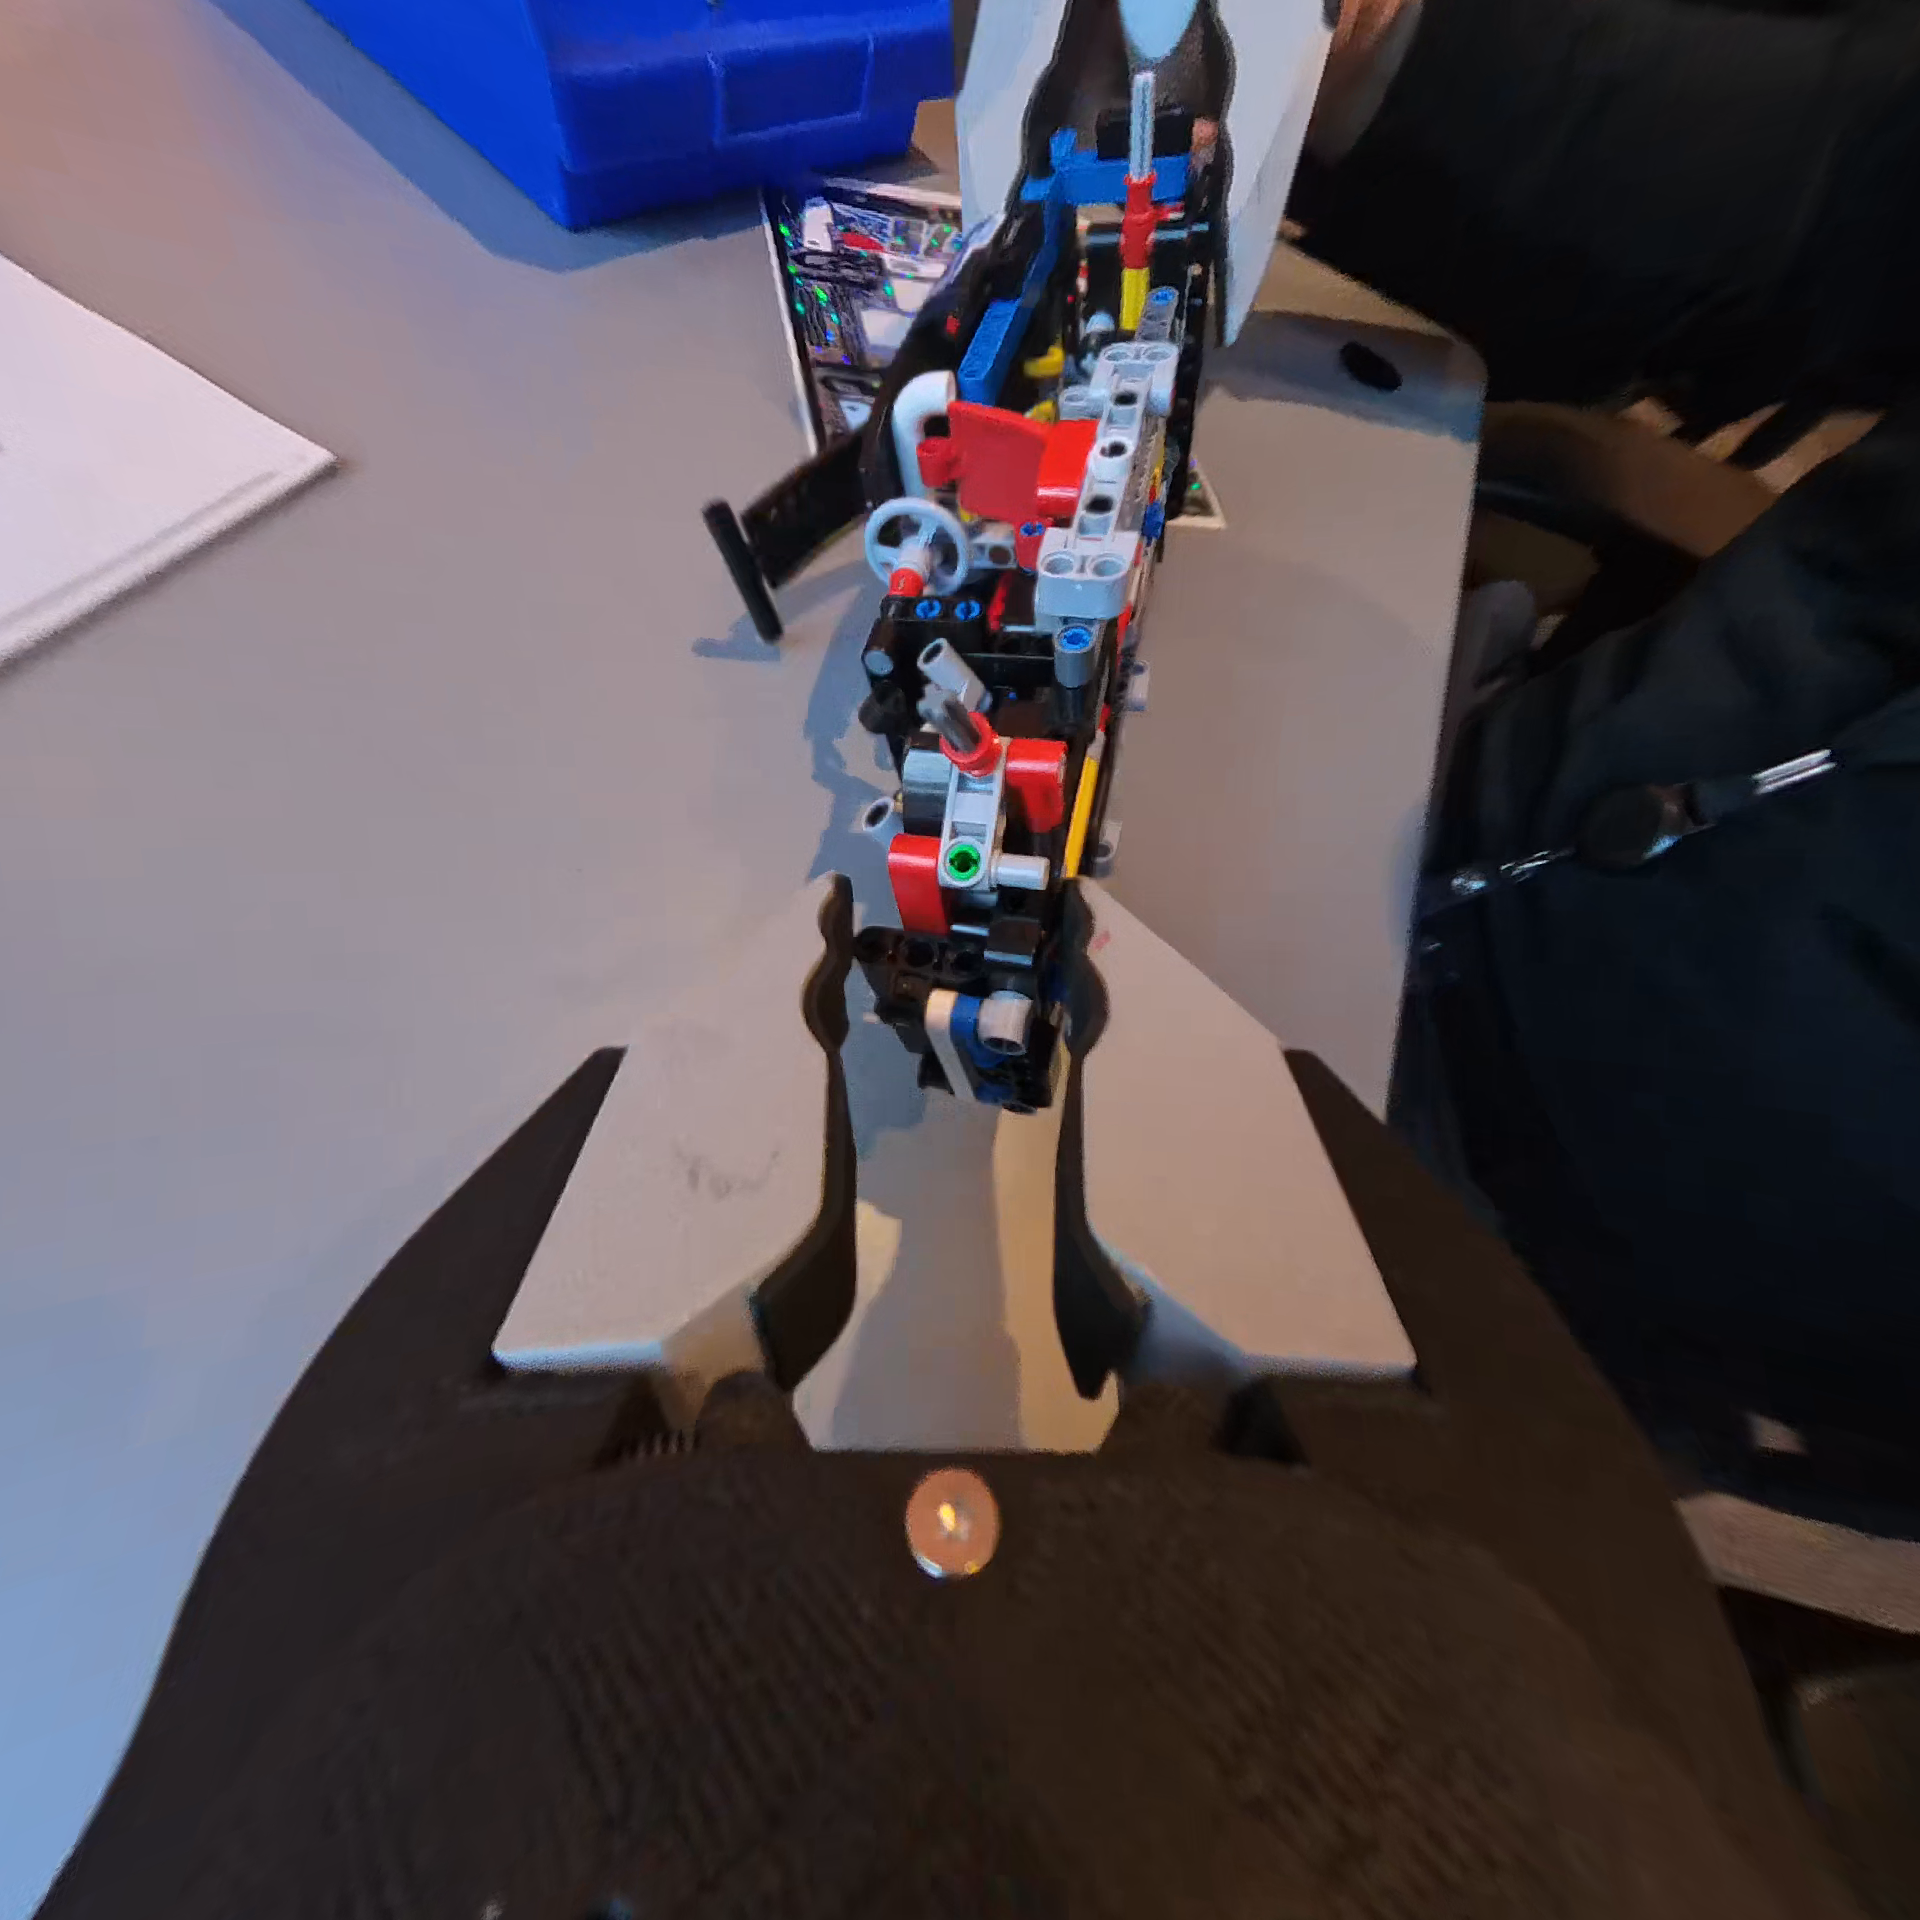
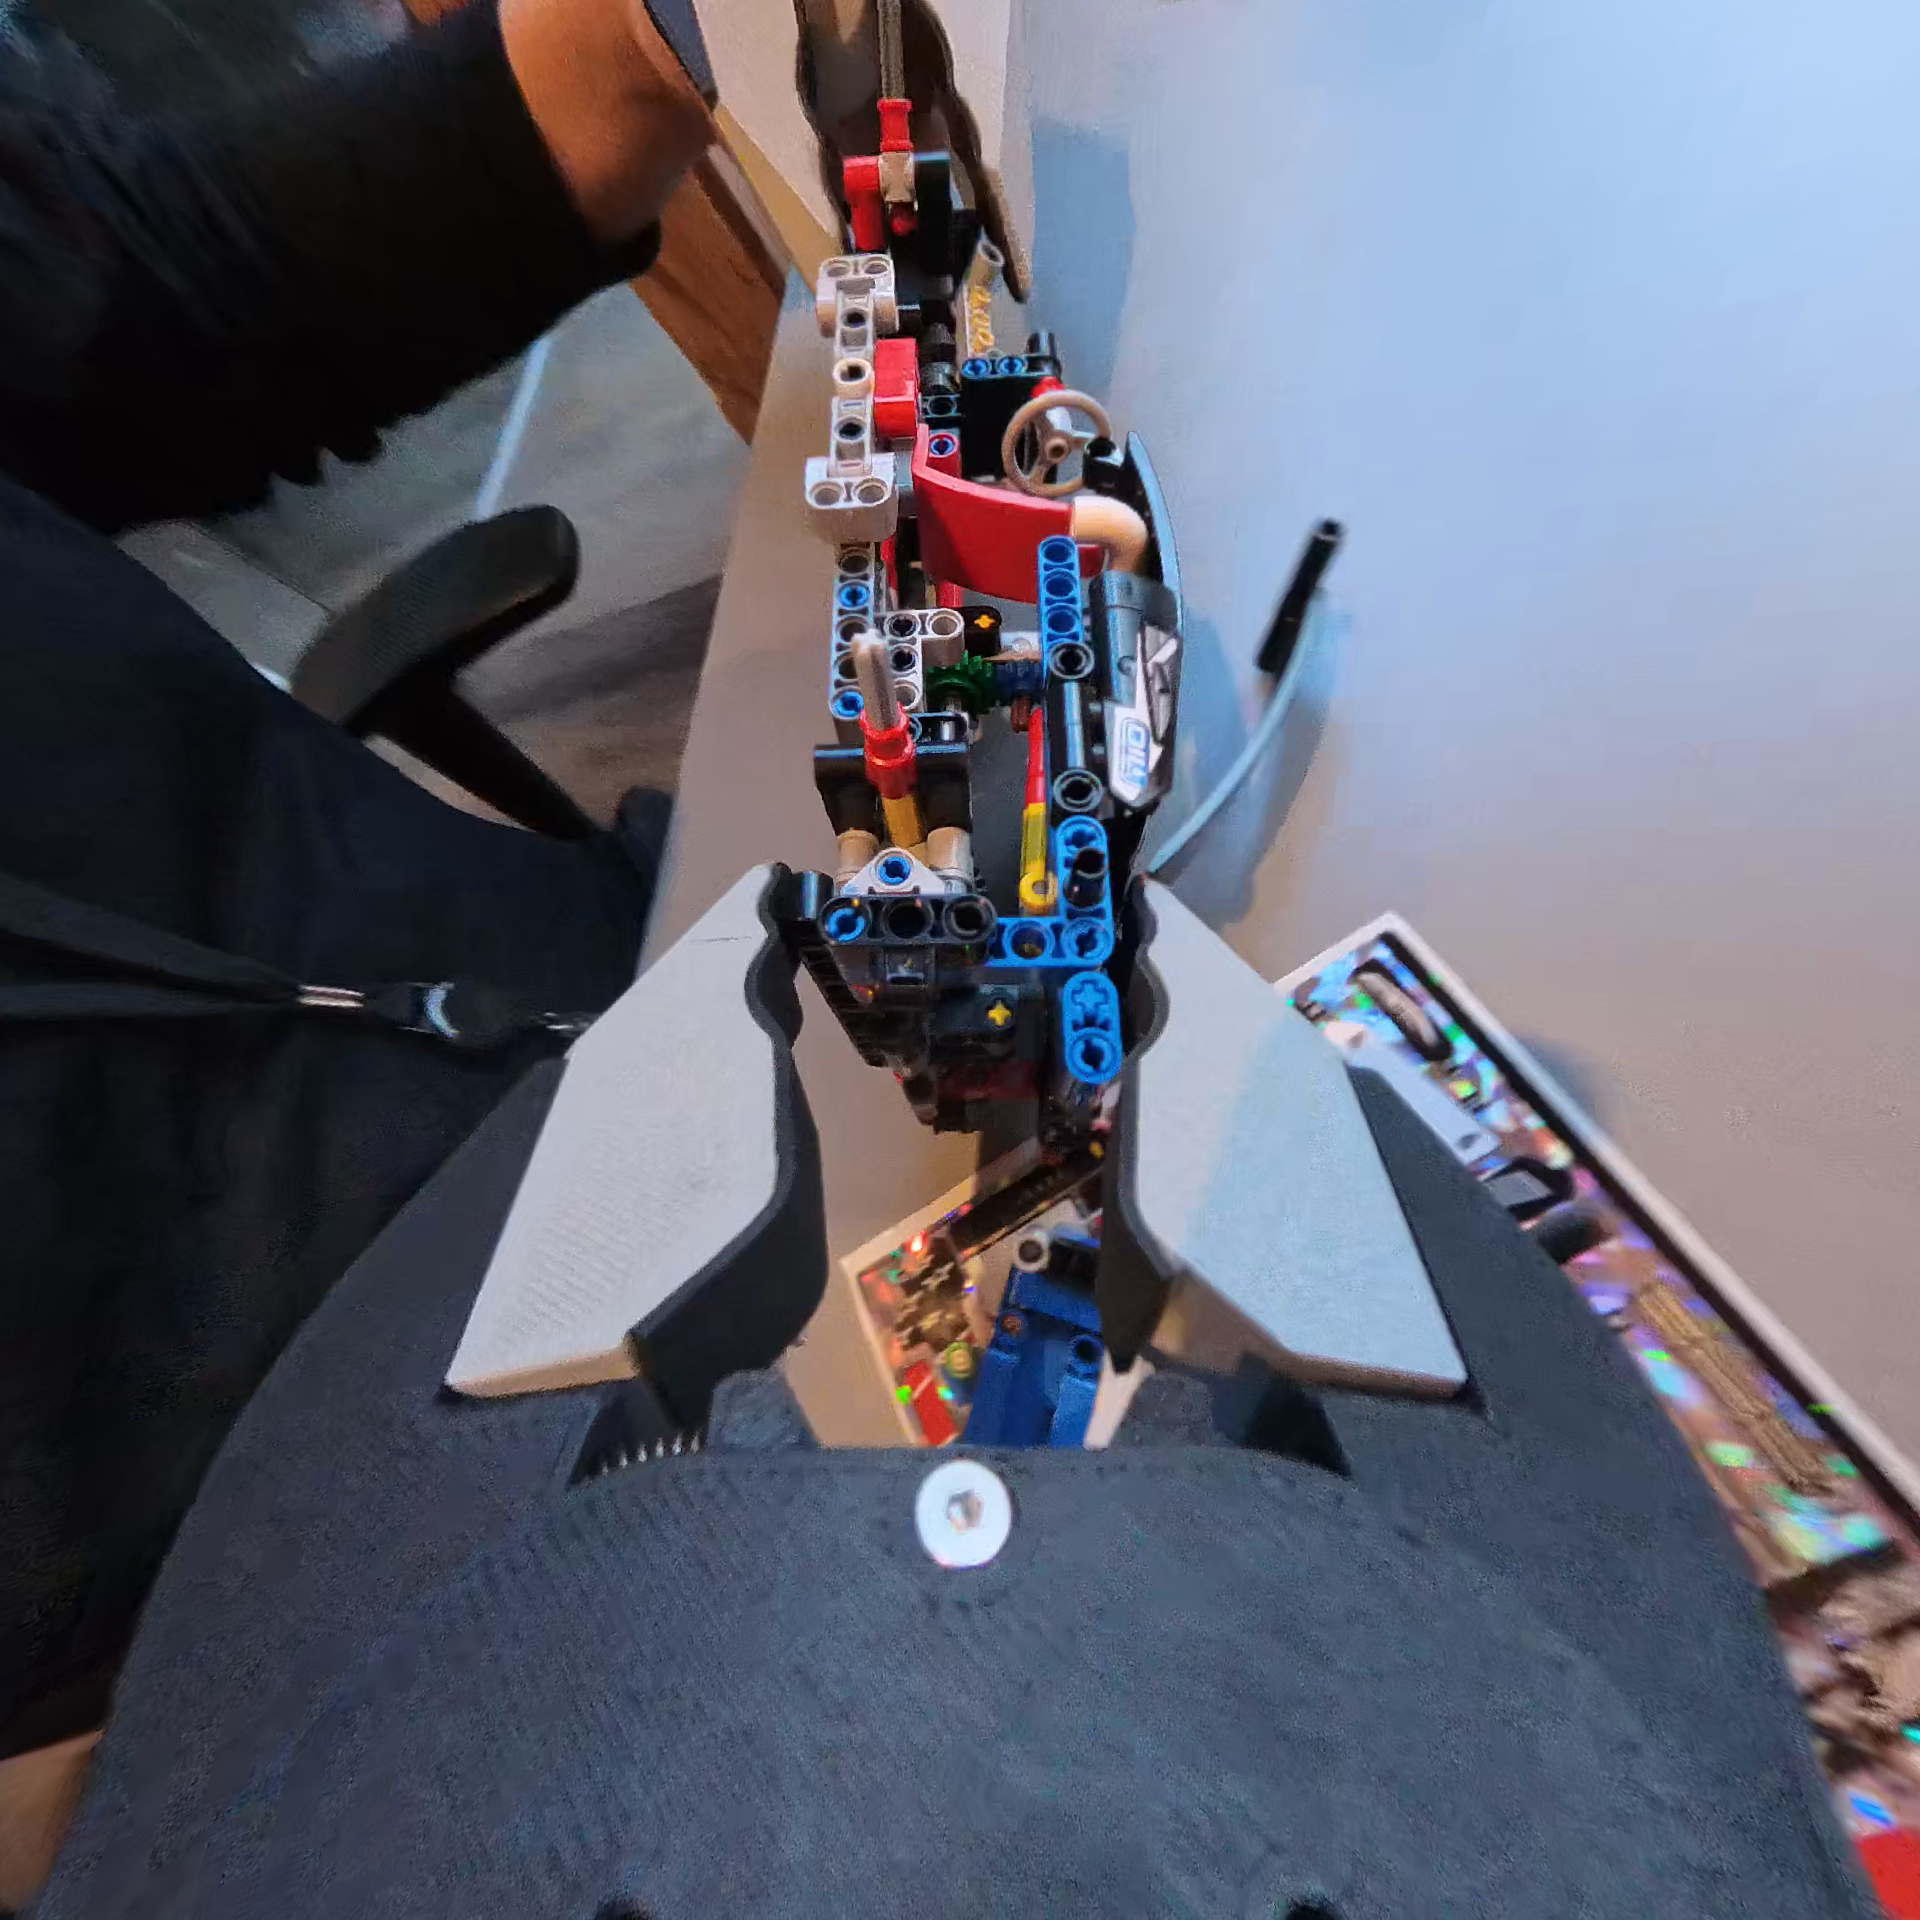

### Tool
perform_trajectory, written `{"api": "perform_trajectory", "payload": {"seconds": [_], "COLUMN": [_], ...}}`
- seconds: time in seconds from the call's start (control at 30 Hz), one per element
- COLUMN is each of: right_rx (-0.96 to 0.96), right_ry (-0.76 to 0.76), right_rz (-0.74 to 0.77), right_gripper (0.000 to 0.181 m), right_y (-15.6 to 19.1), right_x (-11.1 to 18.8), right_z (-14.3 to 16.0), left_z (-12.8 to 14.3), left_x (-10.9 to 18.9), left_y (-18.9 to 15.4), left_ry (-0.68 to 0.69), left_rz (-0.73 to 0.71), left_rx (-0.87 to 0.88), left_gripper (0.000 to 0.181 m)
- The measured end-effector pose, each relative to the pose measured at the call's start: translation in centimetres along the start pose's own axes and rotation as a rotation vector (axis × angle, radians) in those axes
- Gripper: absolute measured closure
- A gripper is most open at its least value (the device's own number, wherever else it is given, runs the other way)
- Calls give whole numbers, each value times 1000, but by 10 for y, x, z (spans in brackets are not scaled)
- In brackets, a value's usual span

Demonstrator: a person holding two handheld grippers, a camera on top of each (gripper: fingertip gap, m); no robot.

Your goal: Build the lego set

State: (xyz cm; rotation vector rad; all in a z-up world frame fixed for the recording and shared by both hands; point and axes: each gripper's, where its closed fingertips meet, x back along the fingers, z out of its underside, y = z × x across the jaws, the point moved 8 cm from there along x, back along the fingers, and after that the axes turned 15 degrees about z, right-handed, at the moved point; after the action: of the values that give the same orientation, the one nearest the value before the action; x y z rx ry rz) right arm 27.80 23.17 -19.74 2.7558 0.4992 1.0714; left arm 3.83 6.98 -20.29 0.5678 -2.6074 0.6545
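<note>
The left claw (image 1: 951, 997) is clamped on one end of the long lego model (image 1: 1029, 582) and the right claw (image 2: 951, 987) on the other end, so it hangs between them just above the grey tabletop (image 1: 416, 779). It looks light and stiff along its beams, but pins, axles and the small steering wheel (image 1: 914, 542) could pop off, so the solid black frame ends seem the safest hold. Farther off lie a shiny sticker sheet (image 2: 1621, 1247) and a blue box (image 1: 623, 94); I leave their print unread.

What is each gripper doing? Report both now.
Left gripper: shut on one end of the lego model.
Right gripper: shut on its other end.
</note>
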Motion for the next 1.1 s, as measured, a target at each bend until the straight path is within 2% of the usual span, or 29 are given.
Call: {"api": "perform_trajectory", "payload": {"seconds": [0.17, 0.3, 0.4, 0.53, 0.6, 0.73, 0.9, 0.93, 1.0, 1.1], "right_rx": [465, 843, 1042, 1154, 1169, 1179, 1016, 964, 807, 523], "right_ry": [-112, -122, -108, -64, -37, -4, 10, 6, -1, -57], "right_rz": [354, 677, 813, 858, 873, 939, 964, 954, 894, 729], "right_gripper": [123, 123, 122, 114, 104, 101, 104, 105, 121, 128], "right_y": [24, 51, 64, 70, 71, 73, 77, 78, 76, 72], "right_x": [1, -17, -31, -44, -43, -29, 3, 10, 21, 24], "right_z": [-10, 5, 19, 36, 42, 54, 73, 77, 84, 89], "left_z": [-1, 25, 41, 51, 56, 66, 71, 68, 54, 10], "left_x": [6, -6, -15, -20, -20, -19, -10, -8, -7, -24], "left_y": [-20, -35, -45, -57, -62, -73, -91, -93, -96, -93], "left_ry": [109, 204, 237, 240, 236, 226, 197, 185, 135, 67], "left_rz": [-324, -565, -628, -619, -595, -561, -483, -484, -477, -419], "left_rx": [-361, -579, -619, -541, -496, -424, -343, -325, -292, -264], "left_gripper": [145, 144, 140, 122, 114, 105, 103, 103, 103, 102]}}
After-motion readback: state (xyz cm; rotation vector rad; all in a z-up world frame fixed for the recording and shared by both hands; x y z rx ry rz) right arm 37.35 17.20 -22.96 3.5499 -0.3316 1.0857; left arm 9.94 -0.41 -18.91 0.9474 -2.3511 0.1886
